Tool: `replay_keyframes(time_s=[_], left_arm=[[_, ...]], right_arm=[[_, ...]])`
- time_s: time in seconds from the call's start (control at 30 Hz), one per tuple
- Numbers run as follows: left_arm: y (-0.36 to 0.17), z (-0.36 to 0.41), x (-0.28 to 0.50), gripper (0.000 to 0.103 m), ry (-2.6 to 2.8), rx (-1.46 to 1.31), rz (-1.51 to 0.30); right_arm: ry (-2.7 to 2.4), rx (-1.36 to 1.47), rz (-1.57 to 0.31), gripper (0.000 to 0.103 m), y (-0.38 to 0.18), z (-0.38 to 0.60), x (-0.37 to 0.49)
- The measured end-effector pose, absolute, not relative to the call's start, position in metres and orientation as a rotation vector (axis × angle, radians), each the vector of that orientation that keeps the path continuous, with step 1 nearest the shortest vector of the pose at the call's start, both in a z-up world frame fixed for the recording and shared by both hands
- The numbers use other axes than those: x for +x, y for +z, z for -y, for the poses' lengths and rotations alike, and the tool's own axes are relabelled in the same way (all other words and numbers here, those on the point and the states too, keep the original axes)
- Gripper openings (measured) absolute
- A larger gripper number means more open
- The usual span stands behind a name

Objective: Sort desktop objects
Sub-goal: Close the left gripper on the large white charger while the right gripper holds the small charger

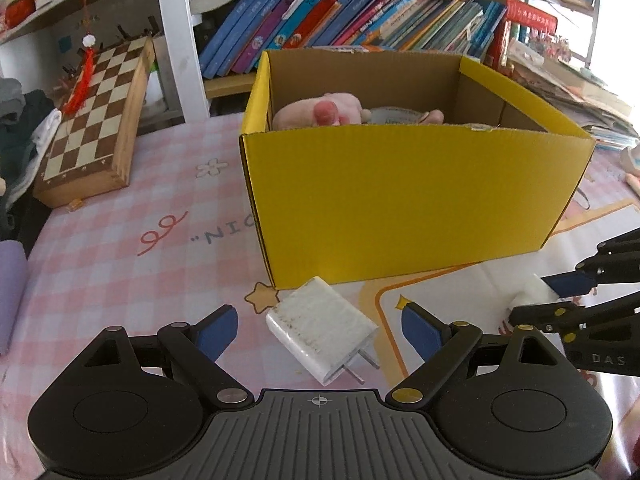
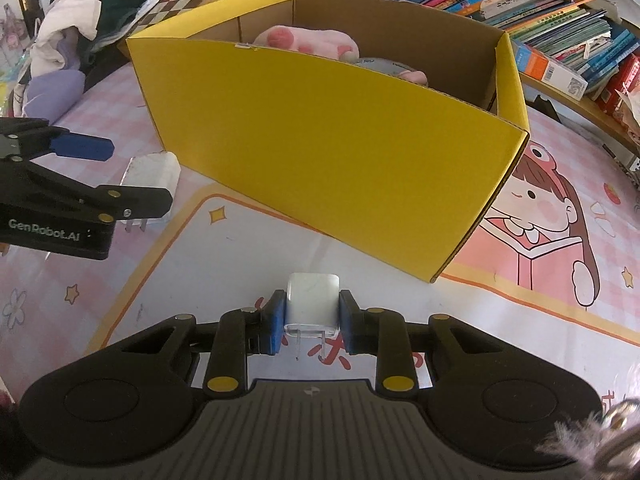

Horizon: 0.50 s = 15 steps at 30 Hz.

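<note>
- The left tool (image 1: 320, 330) hovers low over the table (image 1: 120, 240), its blue pads spread wide with nothing clamped between them.
- A white charger (image 1: 320, 330) lies flat on the pink checked tablecloth in the gap between those pads, touching neither, its two prongs pointing toward the camera and to the right. It sits just in front of the near corner of the yellow box (image 1: 400, 200).
- The right tool (image 2: 312, 316) is closed on a second white charger (image 2: 313, 300), blue pads pressed against both its sides, prongs pointing back at the camera.
- That held charger is in front of the box's long yellow wall, outside the box.
- Inside the box lies a pink plush toy (image 2: 316, 40) beside something grey that I cannot identify.
- A chessboard (image 1: 96, 120) lies to the box's left; books (image 1: 340, 12) lean on the shelf behind.
</note>
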<state>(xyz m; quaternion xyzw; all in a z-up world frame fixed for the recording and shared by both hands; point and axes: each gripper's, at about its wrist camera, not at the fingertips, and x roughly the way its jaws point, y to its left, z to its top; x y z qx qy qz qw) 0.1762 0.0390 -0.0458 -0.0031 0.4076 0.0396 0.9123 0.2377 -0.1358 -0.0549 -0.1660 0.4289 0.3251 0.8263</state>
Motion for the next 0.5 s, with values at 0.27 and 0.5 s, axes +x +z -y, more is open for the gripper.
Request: replay_keyframes(time_s=[0.27,0.5], left_arm=[[-0.0494,-0.0453,0.1804,0.09,0.107,-0.049,-0.84],[-0.0549,-0.0466,0.1835,0.079,0.112,-0.068,-0.853]], right_arm=[[0.699,-0.348,-0.912,0.026,-0.056,0.1376,0.2392],[0.701,-0.349,-0.91,0.026,-0.056,0.1375,0.2395]])
